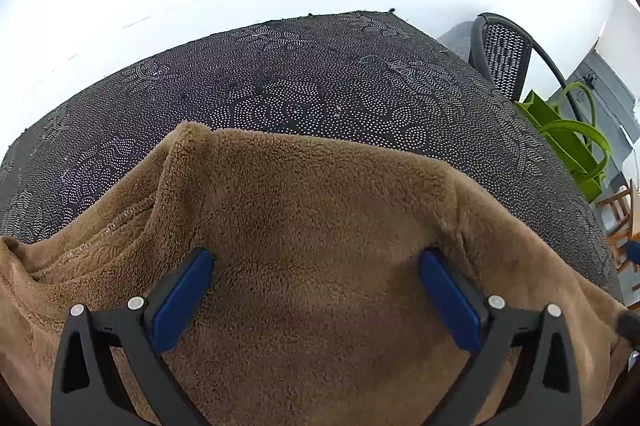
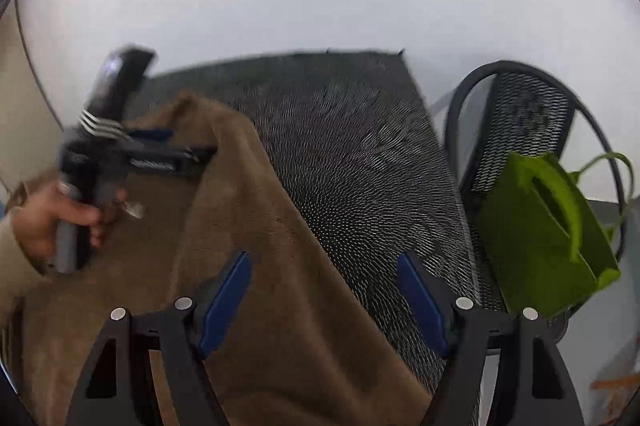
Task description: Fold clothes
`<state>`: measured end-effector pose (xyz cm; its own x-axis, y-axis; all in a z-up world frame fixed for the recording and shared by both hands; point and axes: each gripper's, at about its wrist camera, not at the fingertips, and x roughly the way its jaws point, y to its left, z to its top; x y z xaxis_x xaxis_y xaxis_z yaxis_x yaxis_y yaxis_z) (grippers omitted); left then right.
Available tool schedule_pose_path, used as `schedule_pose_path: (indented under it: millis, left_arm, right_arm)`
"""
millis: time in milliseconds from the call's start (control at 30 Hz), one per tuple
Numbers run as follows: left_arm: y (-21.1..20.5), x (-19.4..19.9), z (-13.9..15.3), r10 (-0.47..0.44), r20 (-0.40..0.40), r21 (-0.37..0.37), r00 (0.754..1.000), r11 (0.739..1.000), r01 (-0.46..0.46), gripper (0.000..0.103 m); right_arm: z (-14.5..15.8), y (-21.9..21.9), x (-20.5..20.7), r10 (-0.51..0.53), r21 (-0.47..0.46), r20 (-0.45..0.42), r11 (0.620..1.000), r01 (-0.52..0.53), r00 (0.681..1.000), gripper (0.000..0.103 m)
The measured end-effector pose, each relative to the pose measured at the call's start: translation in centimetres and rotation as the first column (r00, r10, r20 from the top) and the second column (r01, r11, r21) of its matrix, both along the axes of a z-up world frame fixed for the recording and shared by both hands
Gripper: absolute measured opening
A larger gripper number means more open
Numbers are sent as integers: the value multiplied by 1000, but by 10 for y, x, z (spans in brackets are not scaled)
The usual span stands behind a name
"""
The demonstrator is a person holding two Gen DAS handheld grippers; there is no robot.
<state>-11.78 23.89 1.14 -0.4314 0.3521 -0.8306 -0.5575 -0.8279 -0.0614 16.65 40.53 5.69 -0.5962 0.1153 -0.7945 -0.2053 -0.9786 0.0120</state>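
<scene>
A brown fleece garment (image 1: 304, 218) lies on a table covered with a dark dotted cloth (image 1: 304, 74). My left gripper (image 1: 316, 258) is open and empty, its blue fingers spread wide just above the fleece. In the right wrist view the fleece (image 2: 248, 234) covers the table's left part. My right gripper (image 2: 324, 262) is open and empty above the fleece's right edge. The left gripper (image 2: 160, 142) shows there too, held in a hand at the far left over the fleece.
A black mesh chair (image 2: 520, 114) stands at the table's right side with a green felt bag (image 2: 540, 234) on it. The bag (image 1: 568, 146) and chair (image 1: 504, 54) also show in the left wrist view. White wall lies behind the table.
</scene>
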Motion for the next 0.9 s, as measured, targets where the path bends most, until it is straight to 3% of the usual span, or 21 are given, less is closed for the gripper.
schedule_pose_path:
  millis: [233,300,467,533,567,700,800,900]
  left_arm:
    - [-2,0,-1,-11,-2,-1,1000,1000,11,103]
    - [-1,-1,-1,-12,-2,-2,1000,1000,12,103]
    - [1,-2,-2,-13,-5,-8,1000,1000,13,103]
    - [2,-2,-2,-13,-4,-7,1000,1000,13,103]
    - [2,-2,-2,-13,-4,-7,1000,1000,13,103]
    - [3,-3,-2,-12,-5,-11,1000,1000,12,103]
    - [1,-1,1,-10,-1,-9,1000,1000,10,103]
    - [2,1,3,-12,-2,-9,1000,1000,12,103]
  right_arm:
    - [-38,-13,-25,121,27,141,992,-126,983,76]
    - [-38,-14,-24,131,12,130,991,-133,983,68]
    - [-40,-13,-20,139,-5,110,990,-139,984,65]
    - [-40,-14,-18,141,-5,105,990,-141,984,53]
    - [-39,-17,-18,147,0,102,989,-148,984,40]
    - [-34,-39,-15,163,119,106,977,-176,981,15]
    - [-18,-31,-9,95,220,46,970,-102,994,11]
    - [5,-21,-6,6,346,-27,938,4,1000,8]
